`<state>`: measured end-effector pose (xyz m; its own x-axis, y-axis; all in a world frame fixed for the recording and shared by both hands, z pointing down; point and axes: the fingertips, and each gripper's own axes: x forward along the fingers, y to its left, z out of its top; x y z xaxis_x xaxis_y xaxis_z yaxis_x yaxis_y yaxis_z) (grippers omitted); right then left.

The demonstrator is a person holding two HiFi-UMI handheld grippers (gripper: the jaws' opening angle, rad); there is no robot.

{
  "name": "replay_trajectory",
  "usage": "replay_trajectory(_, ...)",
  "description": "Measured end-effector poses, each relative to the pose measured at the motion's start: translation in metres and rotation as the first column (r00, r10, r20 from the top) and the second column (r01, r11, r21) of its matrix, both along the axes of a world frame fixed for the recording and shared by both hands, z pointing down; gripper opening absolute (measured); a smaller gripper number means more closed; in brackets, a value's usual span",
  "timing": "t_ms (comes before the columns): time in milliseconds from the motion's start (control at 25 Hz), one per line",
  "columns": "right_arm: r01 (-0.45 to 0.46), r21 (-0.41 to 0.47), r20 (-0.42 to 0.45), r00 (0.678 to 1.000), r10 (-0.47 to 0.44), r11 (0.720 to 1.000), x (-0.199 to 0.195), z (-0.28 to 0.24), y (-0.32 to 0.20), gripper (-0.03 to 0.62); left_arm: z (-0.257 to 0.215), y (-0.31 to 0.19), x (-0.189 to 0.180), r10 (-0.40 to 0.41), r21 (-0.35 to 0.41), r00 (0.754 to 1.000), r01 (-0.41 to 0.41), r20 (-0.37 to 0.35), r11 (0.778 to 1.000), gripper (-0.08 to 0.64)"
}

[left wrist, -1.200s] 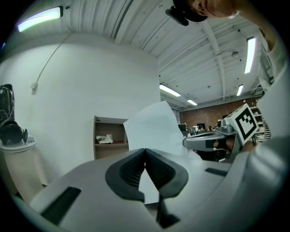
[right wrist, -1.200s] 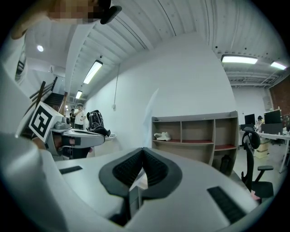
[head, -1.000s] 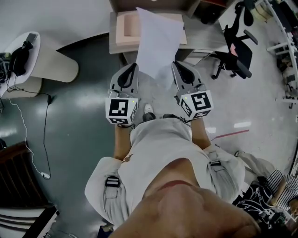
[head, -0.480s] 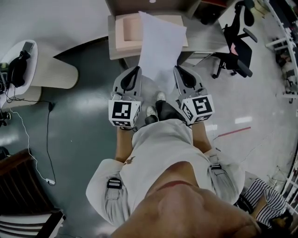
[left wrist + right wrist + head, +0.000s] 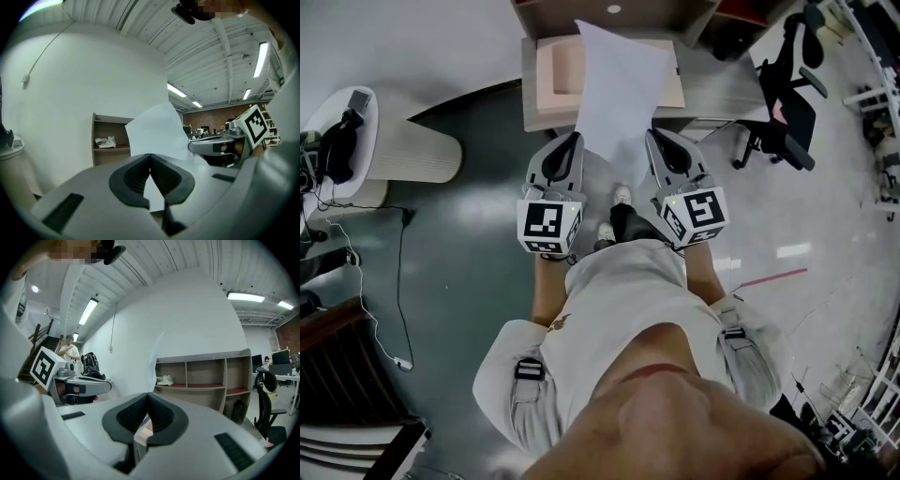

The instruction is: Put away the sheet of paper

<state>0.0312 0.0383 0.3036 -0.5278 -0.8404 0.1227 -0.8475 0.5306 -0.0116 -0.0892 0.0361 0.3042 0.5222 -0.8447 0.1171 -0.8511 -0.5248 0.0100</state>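
A white sheet of paper (image 5: 619, 89) stands upright between my two grippers, its top reaching over the desk ahead. My left gripper (image 5: 572, 141) is shut on the sheet's left lower edge; in the left gripper view the paper (image 5: 157, 131) rises out of the closed left gripper (image 5: 150, 155). On the opposite side my right gripper (image 5: 654, 137) is shut on the right lower edge. From the right gripper view the sheet (image 5: 155, 357) shows almost edge-on above the closed right gripper (image 5: 148, 395).
A grey desk (image 5: 712, 80) stands just ahead with a shallow pink tray (image 5: 558, 75) on it. Beyond it is a wooden shelf unit (image 5: 201, 376). A black office chair (image 5: 783, 103) is at the right, a round white stand with headphones (image 5: 356, 122) at the left. A cable lies on the floor.
The person has stepped a little toward the desk, one foot coming forward. Both grippers still hold the sheet in the same way.
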Motion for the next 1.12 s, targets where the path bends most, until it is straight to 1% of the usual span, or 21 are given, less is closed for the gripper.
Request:
replay_trajectory(280,0.037,0.014,0.023,0.999,-0.037,0.999,0.001,-0.005,-0.052,0.021,-0.005,-0.051,0.004,-0.025,0.009,1.000,0.025,0.011,1.000,0.021)
replay_trajectory(560,0.078,0.024,0.018,0.997,-0.078,0.997,0.009,-0.011,-0.097,0.021,-0.012,-0.094,0.018,-0.049,0.019,0.999,0.049,0.022,0.999,0.021)
replay_trajectory(840,0.105,0.009,0.034,0.994,-0.105,0.994,0.022,-0.008,-0.132,0.021,-0.004,-0.122,0.028,-0.088,-0.010,0.996,0.089,0.031,0.996,0.021)
replay_trajectory(1120,0.140,-0.024,0.045,0.989,-0.139,0.990,0.020,0.006,-0.149,0.021,0.010,-0.136,0.030,-0.116,-0.040,0.992,0.118,0.047,0.992,0.021)
